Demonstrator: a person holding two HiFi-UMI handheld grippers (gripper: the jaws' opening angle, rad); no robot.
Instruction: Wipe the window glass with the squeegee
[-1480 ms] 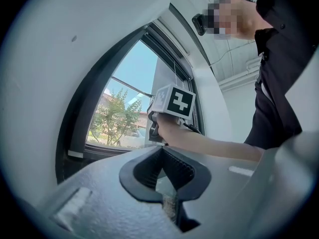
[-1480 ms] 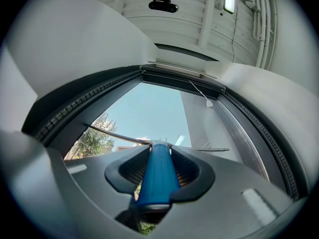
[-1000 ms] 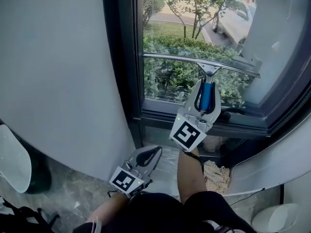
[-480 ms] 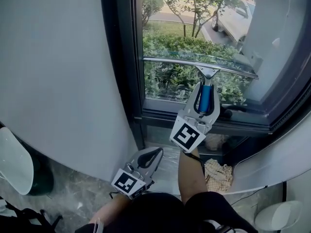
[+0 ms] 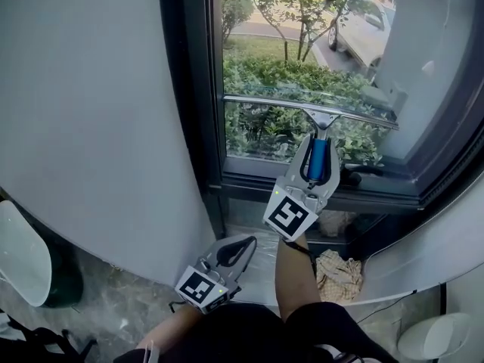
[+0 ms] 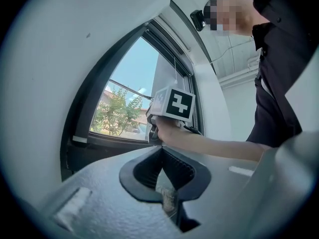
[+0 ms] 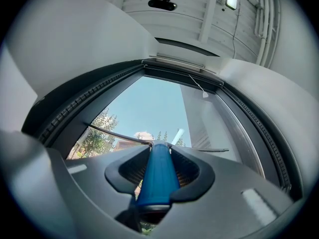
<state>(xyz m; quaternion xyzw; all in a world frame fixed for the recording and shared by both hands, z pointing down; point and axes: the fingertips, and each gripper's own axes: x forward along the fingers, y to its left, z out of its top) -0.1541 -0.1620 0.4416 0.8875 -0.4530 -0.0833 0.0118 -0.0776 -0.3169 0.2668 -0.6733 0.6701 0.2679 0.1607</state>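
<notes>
The squeegee has a metal blade lying across the lower window glass and a blue handle. My right gripper is shut on that handle, just above the dark sill. In the right gripper view the blue handle runs up between the jaws to the thin blade against the glass. My left gripper hangs low beside the white wall, jaws together with nothing in them. The left gripper view shows its jaws closed and the right gripper's marker cube before the window.
A dark window frame and sill border the glass. The white curved wall fills the left. A crumpled cloth lies on the floor under the sill. A white rounded object stands at the far left, another at the bottom right.
The right gripper has drawn the squeegee blade a little further down the glass. The left gripper has stayed low with only a slight shift.
</notes>
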